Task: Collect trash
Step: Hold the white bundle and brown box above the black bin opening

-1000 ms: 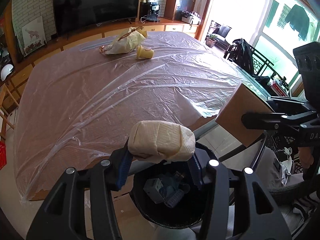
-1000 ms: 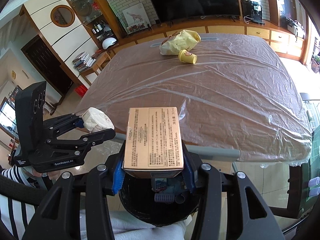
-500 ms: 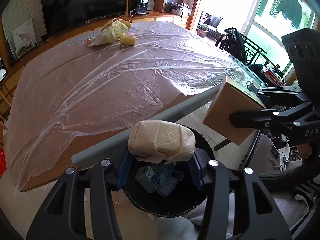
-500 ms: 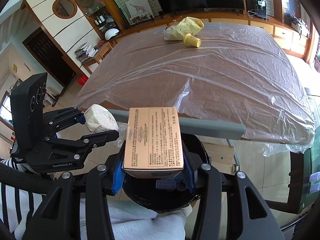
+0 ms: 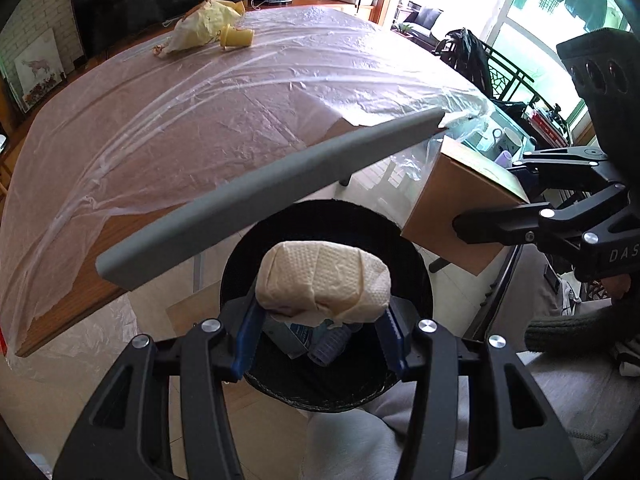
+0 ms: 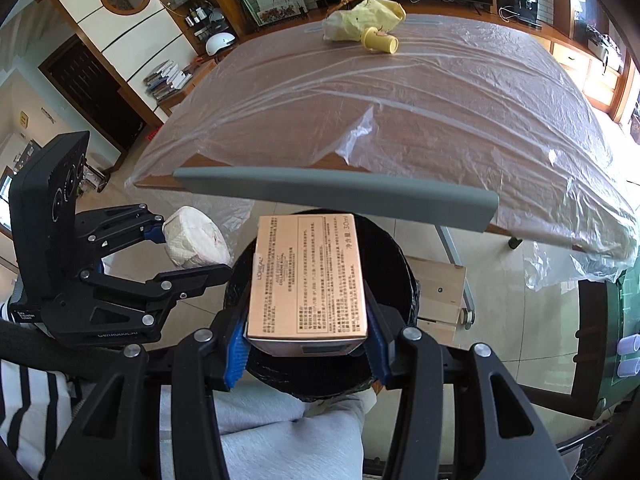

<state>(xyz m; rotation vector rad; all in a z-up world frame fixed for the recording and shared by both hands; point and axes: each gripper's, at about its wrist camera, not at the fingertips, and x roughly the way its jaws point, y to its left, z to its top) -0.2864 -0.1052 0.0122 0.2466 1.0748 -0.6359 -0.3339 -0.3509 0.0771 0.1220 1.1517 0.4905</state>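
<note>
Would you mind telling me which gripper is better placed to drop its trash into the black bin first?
Probably the right. Its gripper holds the cardboard box squarely over the black bin. From that view the left gripper and its wad of paper towel sit beside the rim.

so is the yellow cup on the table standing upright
No, the yellow cup lies on its side on the table, beside the yellow bag.

Left gripper angled steeply down, jaws clamped, right gripper alongside, likewise clamped
</note>
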